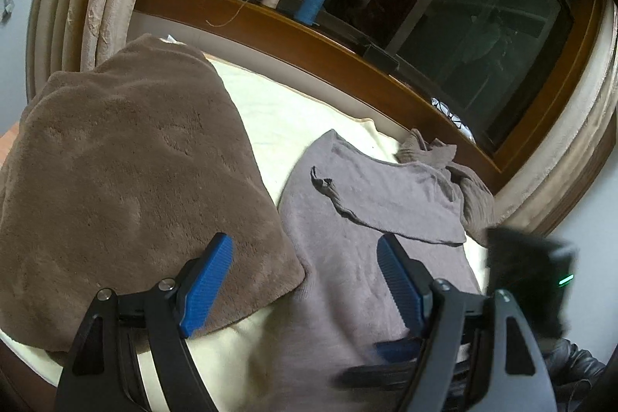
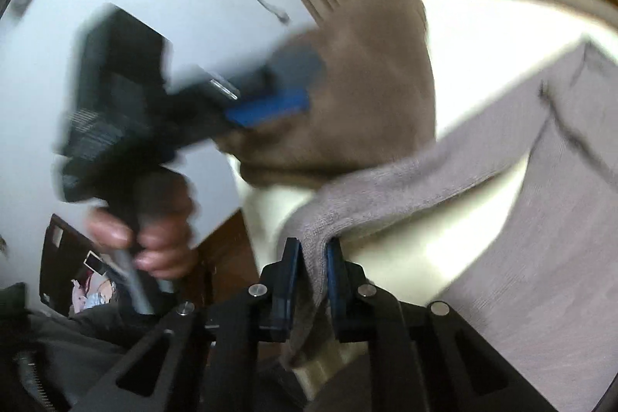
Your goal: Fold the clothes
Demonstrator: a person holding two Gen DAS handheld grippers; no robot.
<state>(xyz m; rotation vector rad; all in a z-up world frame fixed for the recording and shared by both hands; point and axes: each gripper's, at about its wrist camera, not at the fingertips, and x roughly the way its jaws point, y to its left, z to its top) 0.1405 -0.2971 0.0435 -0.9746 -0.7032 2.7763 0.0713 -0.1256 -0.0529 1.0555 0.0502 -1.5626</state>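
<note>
1. My right gripper (image 2: pixel 311 259) has its fingers clenched on a bunched edge of the grey sweater (image 1: pixel 370 219). The knit is pinched between the two blue pads, so I can lift that edge without it slipping.

2. My left gripper (image 1: pixel 305 280) is released, its fingers spread wide with nothing between them. It hovers over the near part of the sweater, beside the brown blanket (image 1: pixel 127 172), placed to take a second hold or press the cloth flat.

3. The sweater lies mostly spread on the cream sheet (image 1: pixel 286 111) of the bed, below the wooden window sill (image 1: pixel 270 26). One sleeve (image 1: pixel 386 219) is laid across the body, and a crumpled part sits at the far end by the sill.

4. From the right wrist view the pinched edge rises off the sheet in a taut band while the rest stays down. I judge this hold is meant to carry one side over the other.

5. The blanket is heaped close to the sweater's side, its edge touching or slightly overlapping. It could catch the fold, so I would keep the lifted edge clear of it.

6. Thread spools (image 1: pixel 311 4) stand on the sill, well apart from the work.
</note>
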